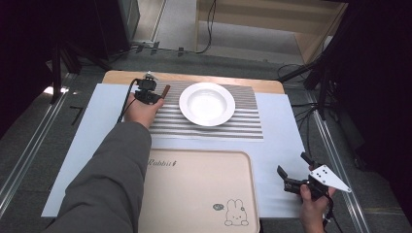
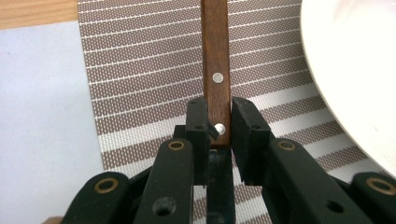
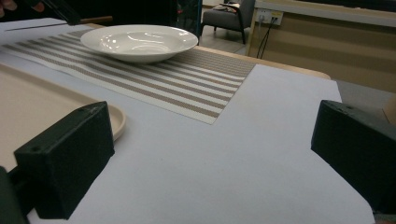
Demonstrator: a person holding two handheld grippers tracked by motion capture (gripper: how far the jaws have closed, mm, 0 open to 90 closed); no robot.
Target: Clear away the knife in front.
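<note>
Beside the white plate (image 1: 207,104), over the striped mat (image 2: 149,70), the left gripper (image 2: 214,123) held a knife's stiff, light wooden handle (image 2: 216,56) at its riveted end, a sound grip point; the right gripper's (image 1: 295,171) fingers stood wide, empty.

Left tool (image 1: 158,95) clamped shut; right tool (image 1: 295,170) agape.

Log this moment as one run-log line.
left gripper: shut on wooden utensil handle, over striped placemat beside white plate | right gripper: open, empty, by tray
</note>
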